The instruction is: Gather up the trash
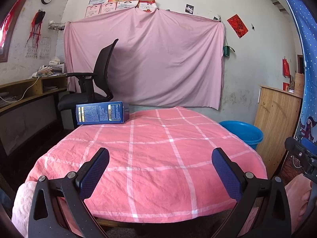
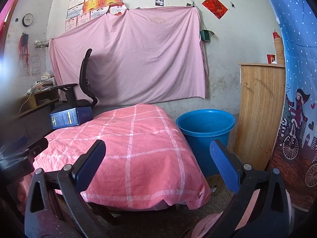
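Observation:
A dark blue carton [image 1: 102,112] lies on its side at the far left corner of the table with the pink checked cloth [image 1: 154,158]; it also shows in the right wrist view [image 2: 70,117]. A blue plastic bucket [image 2: 205,134] stands on the floor right of the table, also seen in the left wrist view [image 1: 243,131]. My left gripper [image 1: 160,170] is open and empty over the table's near edge. My right gripper [image 2: 157,162] is open and empty over the table's near right corner.
A black office chair [image 1: 93,85] stands behind the table's left side by a cluttered desk [image 1: 29,91]. A wooden cabinet [image 2: 259,111] stands right of the bucket. A cardboard box [image 2: 215,182] lies on the floor below the bucket. A pink sheet [image 1: 146,59] hangs on the wall.

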Demonstrator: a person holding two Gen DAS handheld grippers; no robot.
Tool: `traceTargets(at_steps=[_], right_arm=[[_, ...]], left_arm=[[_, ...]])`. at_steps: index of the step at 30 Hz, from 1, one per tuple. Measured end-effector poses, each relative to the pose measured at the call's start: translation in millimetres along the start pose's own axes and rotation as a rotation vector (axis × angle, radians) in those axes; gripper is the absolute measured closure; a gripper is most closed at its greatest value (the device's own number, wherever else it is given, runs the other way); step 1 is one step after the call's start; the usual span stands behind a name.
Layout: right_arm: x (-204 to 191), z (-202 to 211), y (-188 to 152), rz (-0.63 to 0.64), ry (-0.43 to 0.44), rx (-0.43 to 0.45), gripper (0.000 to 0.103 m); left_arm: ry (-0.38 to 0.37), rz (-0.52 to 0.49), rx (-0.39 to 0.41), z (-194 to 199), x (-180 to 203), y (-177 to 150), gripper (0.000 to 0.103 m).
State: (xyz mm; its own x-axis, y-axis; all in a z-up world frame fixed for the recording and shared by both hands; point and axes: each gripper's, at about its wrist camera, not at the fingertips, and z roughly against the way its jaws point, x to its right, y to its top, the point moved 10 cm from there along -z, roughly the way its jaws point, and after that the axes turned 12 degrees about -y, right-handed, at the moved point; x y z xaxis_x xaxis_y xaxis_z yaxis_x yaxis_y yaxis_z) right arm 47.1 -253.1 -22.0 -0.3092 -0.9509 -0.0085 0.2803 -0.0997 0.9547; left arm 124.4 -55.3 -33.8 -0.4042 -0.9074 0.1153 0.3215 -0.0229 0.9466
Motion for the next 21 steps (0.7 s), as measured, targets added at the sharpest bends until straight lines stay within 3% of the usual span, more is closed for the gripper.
traceTargets(at_steps=[21], right_arm=[[3.3, -4.7, -2.3, -0.003, -0.006, -0.012, 0.000]], left_arm=[[-0.003, -0.007, 0.001, 1.3, 0.3, -0.2, 0.002]])
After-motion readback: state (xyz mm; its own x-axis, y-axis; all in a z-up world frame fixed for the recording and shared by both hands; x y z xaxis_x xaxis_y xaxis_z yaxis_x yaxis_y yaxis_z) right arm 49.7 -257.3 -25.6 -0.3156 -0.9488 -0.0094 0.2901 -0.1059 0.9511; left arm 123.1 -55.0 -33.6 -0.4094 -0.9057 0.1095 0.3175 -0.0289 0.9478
